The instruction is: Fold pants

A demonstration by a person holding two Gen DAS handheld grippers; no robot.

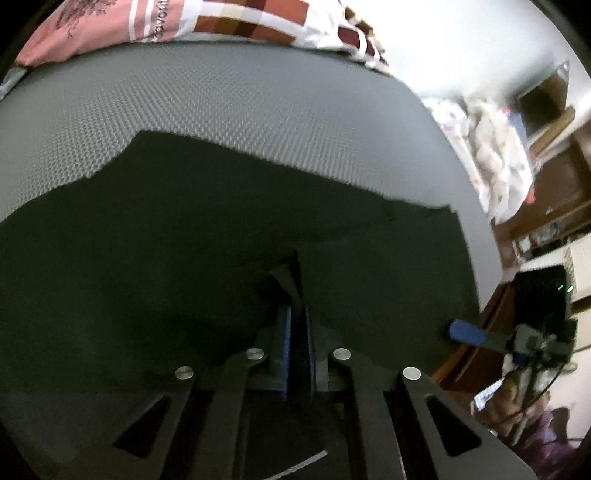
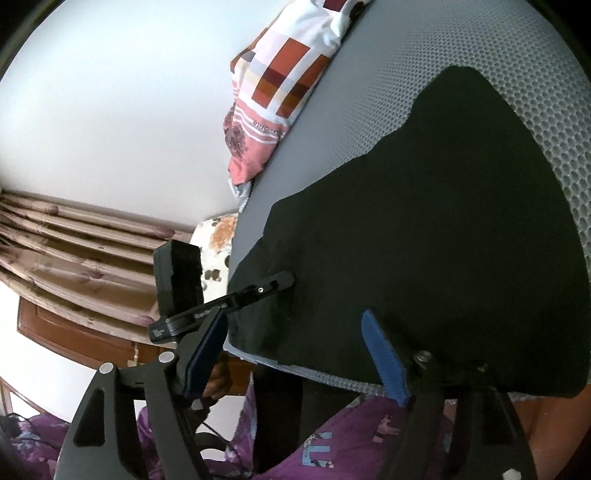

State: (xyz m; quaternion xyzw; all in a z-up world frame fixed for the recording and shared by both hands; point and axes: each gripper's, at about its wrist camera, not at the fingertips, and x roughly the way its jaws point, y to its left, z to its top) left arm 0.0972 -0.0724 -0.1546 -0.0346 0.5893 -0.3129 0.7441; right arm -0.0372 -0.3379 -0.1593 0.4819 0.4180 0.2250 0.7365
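We have the dark pants [image 1: 221, 258] flat on the grey mat [image 1: 258, 103]; our left gripper [image 1: 298, 317] pinches a fold, our right gripper [image 2: 295, 354] gapes empty at the edge, so next we likely lift and fold over

Home bedroom: mattress [image 1: 258, 103], pillow [image 1: 236, 22], curtains [image 2: 74, 236].

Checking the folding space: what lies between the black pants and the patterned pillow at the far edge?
Only bare grey mesh mat lies between the black pants and the patterned pillow; the left wrist view shows it clearly.
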